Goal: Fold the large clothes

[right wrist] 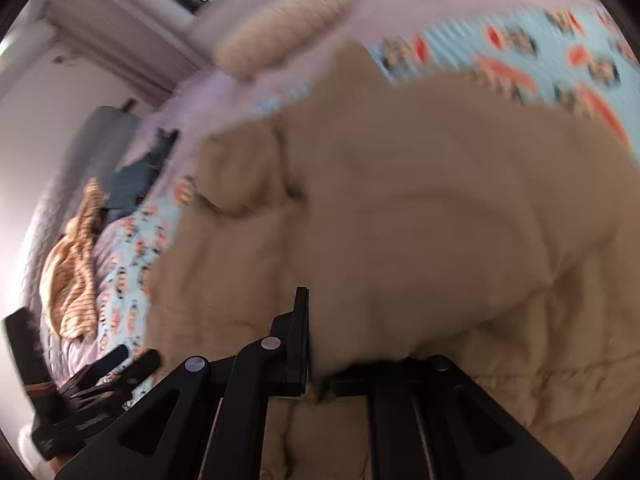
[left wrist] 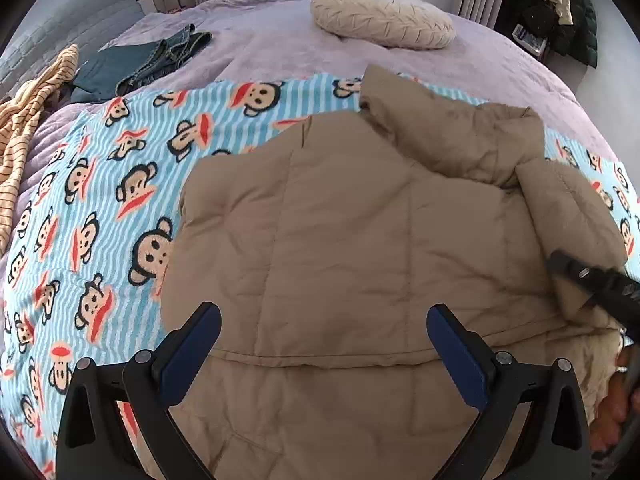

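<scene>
A tan quilted puffer jacket (left wrist: pixel 360 240) lies spread, back up, on a blue monkey-print blanket (left wrist: pixel 100 200). My left gripper (left wrist: pixel 322 320) hovers over its lower back, its blue-padded fingers (left wrist: pixel 200 336) wide apart with nothing between them. In the right wrist view, which is blurred, my right gripper (right wrist: pixel 316 316) is shut on a fold of the jacket (right wrist: pixel 400 220); the fabric bulges over one finger and hides it. In the left wrist view the right gripper (left wrist: pixel 588 280) shows as a black bar at the jacket's right sleeve (left wrist: pixel 572 216). The left gripper (right wrist: pixel 104 364) sits low left in the right wrist view.
The blanket lies on a lilac bed cover (left wrist: pixel 260 40). A cream round cushion (left wrist: pixel 380 16) rests at the far side. Dark jeans (left wrist: pixel 152 60) and a striped yellow garment (left wrist: pixel 28 120) lie at the far left. Coats (left wrist: pixel 560 12) hang at the back right.
</scene>
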The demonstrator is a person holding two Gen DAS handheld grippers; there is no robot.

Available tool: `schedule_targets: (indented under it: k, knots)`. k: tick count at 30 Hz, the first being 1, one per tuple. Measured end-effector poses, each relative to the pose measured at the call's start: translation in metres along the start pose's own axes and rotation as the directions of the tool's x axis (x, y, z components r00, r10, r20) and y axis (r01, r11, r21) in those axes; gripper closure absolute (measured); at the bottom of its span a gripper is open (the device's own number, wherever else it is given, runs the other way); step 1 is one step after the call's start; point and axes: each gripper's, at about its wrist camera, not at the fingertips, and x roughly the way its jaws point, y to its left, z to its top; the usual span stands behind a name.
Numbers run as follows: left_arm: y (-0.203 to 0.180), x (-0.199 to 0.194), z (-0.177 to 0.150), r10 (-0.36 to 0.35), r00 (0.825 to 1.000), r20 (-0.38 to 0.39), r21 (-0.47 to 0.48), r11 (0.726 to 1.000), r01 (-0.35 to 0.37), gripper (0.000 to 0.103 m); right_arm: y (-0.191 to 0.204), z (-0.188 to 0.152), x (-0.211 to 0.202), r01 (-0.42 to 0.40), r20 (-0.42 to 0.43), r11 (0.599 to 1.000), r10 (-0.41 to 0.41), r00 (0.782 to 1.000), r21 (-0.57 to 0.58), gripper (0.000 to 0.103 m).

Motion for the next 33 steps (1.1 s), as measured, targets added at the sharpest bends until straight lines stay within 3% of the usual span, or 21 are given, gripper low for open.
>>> schedule_targets:
  k: [4,5,6,8,13,14,15,18,23,25,26,27,28,29,31,33]
  knots:
    - [0.005,0.008,-0.003,-0.020,1.000,-0.013,-0.010,1.000,0.020,0.000,-0.023,-0.001,0.007,-0.017,-0.037,0.993,0.022,0.999,0.114,0.084]
    - [0.006,0.010,-0.003,-0.025,1.000,-0.014,-0.015,1.000,0.025,0.000,-0.026,0.001,0.000,-0.029,-0.034,0.992,0.034,0.999,0.122,0.074]
    - [0.007,0.011,-0.002,-0.033,0.999,-0.016,-0.022,0.999,0.033,0.000,-0.026,0.001,-0.006,-0.037,-0.028,0.992,0.041,0.999,0.124,0.057]
    - [0.007,0.011,-0.001,-0.049,0.999,-0.018,-0.031,0.998,0.048,0.000,-0.030,0.002,-0.026,-0.073,0.022,0.988,0.070,0.997,0.135,0.037]
    - [0.017,0.016,0.006,-0.155,0.987,-0.039,-0.071,0.986,0.152,0.000,-0.071,0.007,-0.062,-0.114,0.155,0.934,0.065,0.986,0.338,0.038]
    - [0.020,0.016,0.007,-0.176,0.984,-0.041,-0.086,0.981,0.172,0.000,-0.076,0.010,-0.062,-0.109,0.162,0.929,0.054,0.985,0.354,0.057]
    - [0.024,0.015,0.008,-0.192,0.981,-0.038,-0.100,0.977,0.187,0.000,-0.072,0.014,-0.061,-0.080,0.156,0.939,0.028,0.987,0.335,0.083]
    - [0.034,0.011,0.011,-0.243,0.970,-0.019,-0.128,0.963,0.238,0.000,-0.046,0.018,-0.061,-0.065,0.158,0.972,0.029,0.987,0.226,0.087]
    - [0.055,0.004,0.017,-0.331,0.943,0.020,-0.181,0.927,0.329,0.000,0.034,0.006,-0.040,-0.065,0.070,0.996,0.069,0.995,-0.067,0.087]
    - [0.062,0.000,0.020,-0.362,0.931,0.038,-0.205,0.909,0.362,0.000,0.063,-0.010,-0.022,-0.036,-0.021,0.985,0.033,0.999,-0.169,0.086]
    - [0.063,0.000,0.020,-0.374,0.926,0.041,-0.212,0.903,0.374,0.000,0.072,-0.016,-0.014,-0.012,-0.062,0.981,0.000,0.998,-0.195,0.078]
    - [0.064,0.000,0.021,-0.399,0.916,0.041,-0.223,0.890,0.398,0.000,0.075,-0.023,-0.009,0.002,-0.100,0.979,-0.023,0.995,-0.205,0.063]
    - [0.064,0.001,0.022,-0.418,0.908,0.036,-0.229,0.881,0.415,0.000,0.074,-0.027,-0.007,-0.003,-0.132,0.982,-0.023,0.991,-0.190,0.054]
    - [0.062,0.004,0.023,-0.457,0.889,0.022,-0.238,0.862,0.448,0.000,0.068,-0.032,-0.009,-0.024,-0.147,0.987,0.000,0.989,-0.159,0.041]
    - [0.056,0.008,0.023,-0.507,0.862,0.002,-0.244,0.836,0.492,0.000,0.051,-0.036,-0.019,-0.060,-0.160,0.994,0.045,0.986,-0.089,0.040]
    - [0.045,0.013,0.023,-0.546,0.838,-0.015,-0.236,0.816,0.528,0.000,0.021,-0.040,-0.038,-0.038,-0.148,0.999,0.035,0.988,-0.014,0.040]
